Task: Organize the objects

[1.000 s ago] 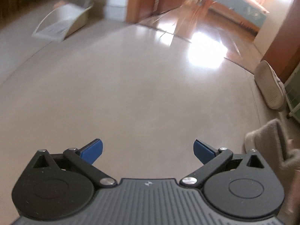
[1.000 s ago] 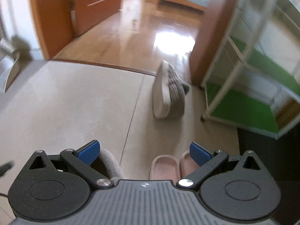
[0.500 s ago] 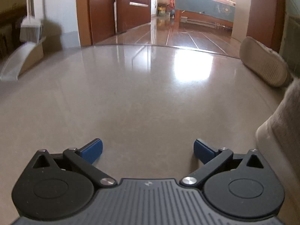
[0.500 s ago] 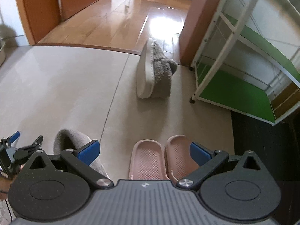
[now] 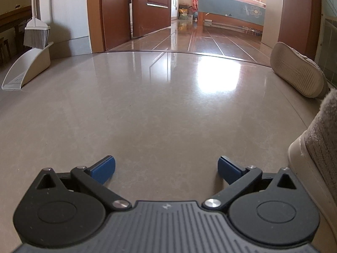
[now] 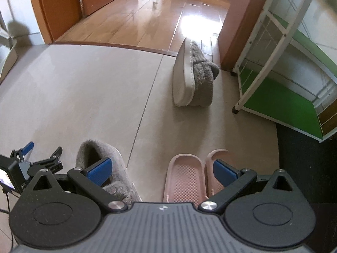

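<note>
A grey fuzzy slipper (image 6: 197,78) lies on its side near the shelf, its sole facing left; it also shows in the left wrist view (image 5: 299,71). A second grey slipper (image 6: 105,164) stands upright on the floor just below my right gripper (image 6: 161,169), which is open and empty above the floor; this slipper shows at the right edge of the left wrist view (image 5: 318,147). A pair of pink slippers (image 6: 189,177) sits side by side under the right finger. My left gripper (image 5: 166,168) is open and empty, low over the floor, left of the near grey slipper; it shows in the right wrist view (image 6: 40,154).
A white-framed shelf rack with green boards (image 6: 280,84) stands at the right. A broom (image 5: 36,33) and dustpan (image 5: 27,67) lean at the far left wall. An open doorway (image 5: 210,21) leads to a bedroom. A black mat (image 6: 305,158) lies at the right.
The left gripper has dropped low to the floor and levelled out. The right gripper has drawn back, so the pink slippers and near grey slipper show more fully.
</note>
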Action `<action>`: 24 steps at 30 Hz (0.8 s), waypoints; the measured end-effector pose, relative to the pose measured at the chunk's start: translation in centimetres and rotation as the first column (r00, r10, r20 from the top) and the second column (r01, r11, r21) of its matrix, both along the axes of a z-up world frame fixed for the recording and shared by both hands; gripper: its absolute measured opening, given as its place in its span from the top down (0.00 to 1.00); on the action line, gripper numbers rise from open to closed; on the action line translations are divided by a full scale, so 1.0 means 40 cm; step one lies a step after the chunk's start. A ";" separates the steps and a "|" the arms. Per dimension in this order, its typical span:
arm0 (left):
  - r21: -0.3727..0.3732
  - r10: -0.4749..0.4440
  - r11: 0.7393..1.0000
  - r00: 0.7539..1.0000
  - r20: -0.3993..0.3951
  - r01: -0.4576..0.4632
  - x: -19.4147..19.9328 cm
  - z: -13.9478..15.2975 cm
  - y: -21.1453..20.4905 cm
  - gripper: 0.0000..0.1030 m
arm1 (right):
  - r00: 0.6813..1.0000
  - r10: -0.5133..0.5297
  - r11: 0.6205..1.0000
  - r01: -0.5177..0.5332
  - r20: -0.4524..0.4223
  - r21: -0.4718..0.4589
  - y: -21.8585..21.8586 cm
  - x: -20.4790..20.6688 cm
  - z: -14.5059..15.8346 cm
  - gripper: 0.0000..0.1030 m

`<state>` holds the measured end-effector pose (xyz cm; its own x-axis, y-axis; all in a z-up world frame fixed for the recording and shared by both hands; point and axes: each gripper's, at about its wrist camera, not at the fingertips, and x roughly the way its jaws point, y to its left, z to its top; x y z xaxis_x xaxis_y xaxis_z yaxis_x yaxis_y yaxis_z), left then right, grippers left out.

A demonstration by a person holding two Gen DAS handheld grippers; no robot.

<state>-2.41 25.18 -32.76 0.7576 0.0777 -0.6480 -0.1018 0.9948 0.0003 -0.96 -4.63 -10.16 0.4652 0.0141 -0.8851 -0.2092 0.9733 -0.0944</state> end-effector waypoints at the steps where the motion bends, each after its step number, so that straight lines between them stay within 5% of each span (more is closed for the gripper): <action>1: 0.000 0.000 1.000 1.000 0.000 0.000 0.000 0.000 0.000 0.00 | 1.000 -0.003 1.000 0.003 -0.005 -0.004 0.000 0.002 -0.004 0.00; 24: 0.000 0.000 1.000 1.000 0.000 0.000 0.000 0.000 0.000 0.00 | 0.997 -0.075 0.996 0.077 -0.036 0.049 0.000 0.034 -0.011 0.00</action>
